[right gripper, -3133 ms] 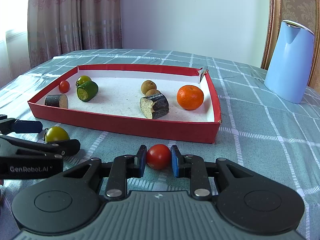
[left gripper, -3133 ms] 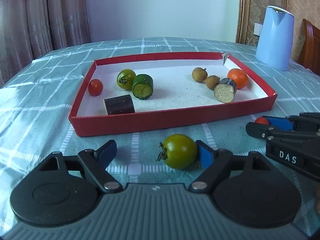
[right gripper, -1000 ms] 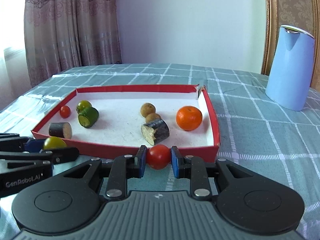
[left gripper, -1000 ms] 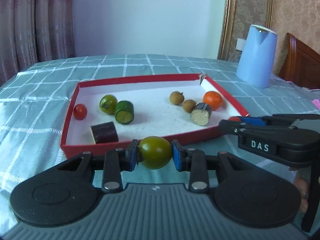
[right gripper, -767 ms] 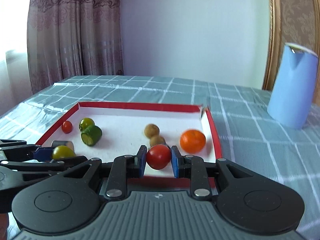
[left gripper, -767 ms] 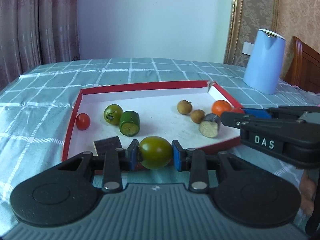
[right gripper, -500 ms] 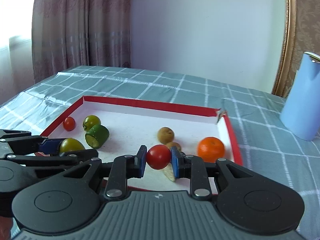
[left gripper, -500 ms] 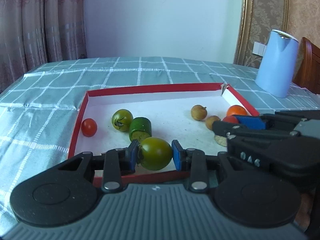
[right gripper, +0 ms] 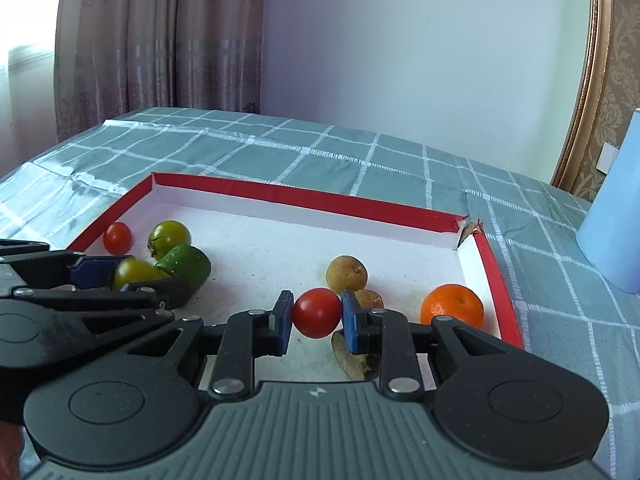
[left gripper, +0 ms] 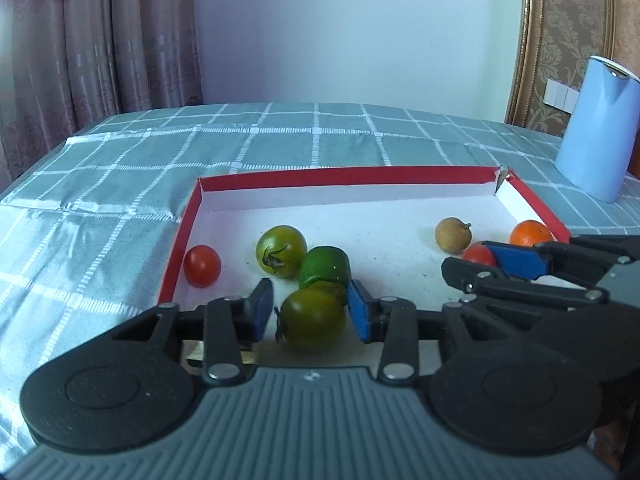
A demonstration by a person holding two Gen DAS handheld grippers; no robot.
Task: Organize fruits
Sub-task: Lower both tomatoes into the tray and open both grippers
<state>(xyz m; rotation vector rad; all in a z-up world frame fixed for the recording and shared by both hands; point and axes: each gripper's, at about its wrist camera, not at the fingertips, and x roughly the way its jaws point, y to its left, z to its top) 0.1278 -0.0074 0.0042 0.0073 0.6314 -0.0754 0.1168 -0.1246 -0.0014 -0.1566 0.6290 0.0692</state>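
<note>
The worktop [left gripper: 100, 208] under its checked green cloth carries a red-walled tray [left gripper: 360, 174], and both claws hang over its white floor. This looks like the drop-off step, each tomato brought to fruit of its own kind. The left claw [left gripper: 308, 312] has its blue pads spread, gaps showing on either side of the green tomato [left gripper: 312, 318], so it seems just let go, though I can't tell from here whether the fruit rests on the tray floor. It sits just beside the other green tomato [left gripper: 281, 256] and a cut green piece [left gripper: 326, 268]. The right claw [right gripper: 316, 314] grips a red tomato [right gripper: 316, 312] tight, near the longans [right gripper: 346, 272] and orange [right gripper: 452, 306]. Next, I'd judge, it should lower and release. No readable writing shows on either tool.
</note>
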